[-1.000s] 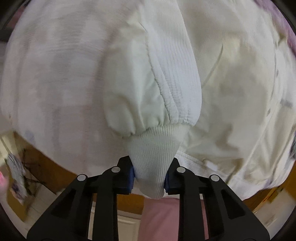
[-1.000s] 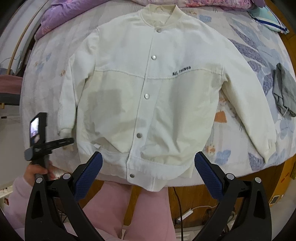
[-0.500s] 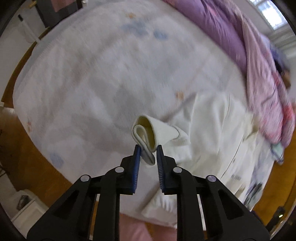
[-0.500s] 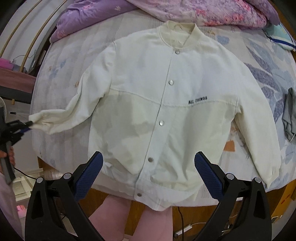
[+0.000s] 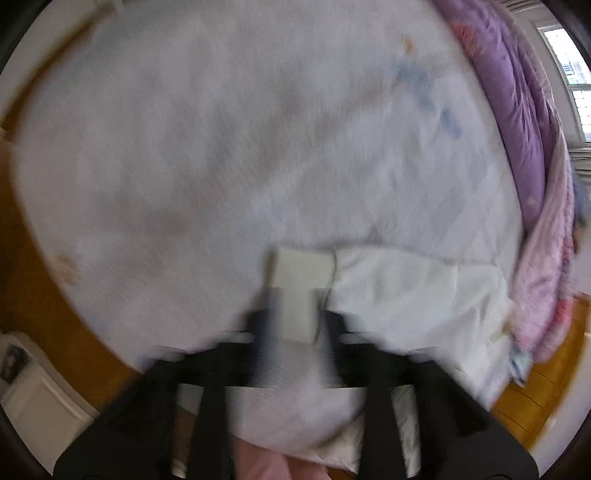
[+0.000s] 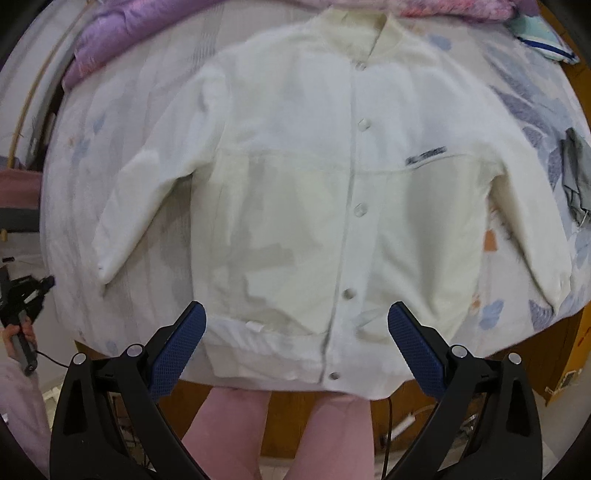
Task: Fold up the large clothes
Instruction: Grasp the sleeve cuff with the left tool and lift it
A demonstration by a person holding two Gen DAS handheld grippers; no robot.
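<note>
- Jacket (image 6: pixel 314 206), cream-white with snap buttons down the front, lies spread face up on the bed (image 6: pixel 74 206), collar toward the far side and hem at the near edge.
- Its sleeve (image 6: pixel 144 206) on the left of the right wrist view angles outward across the sheet, the cuff (image 5: pixel 303 269) lying flat; the other sleeve runs down toward the bed's right edge.
- No container shows in either view.
- Left tongs (image 5: pixel 295 325) are blurred; their jaws have just been opening, and the cuff sits between them, though whether the pads touch it cannot be told.
- In the right wrist view the left tongs (image 6: pixel 27 295) sit just off the bed's left edge, apart from the cuff.
- Right tongs (image 6: pixel 295 347) hang over the hem with jaws wide apart, nothing between them.
- A purple quilt (image 6: pixel 122 33) is bunched along the far side, and a grey cloth (image 6: pixel 576 170) lies on the right of the bed.
- Pink-clad legs (image 6: pixel 236 428) stand against the near edge.
</note>
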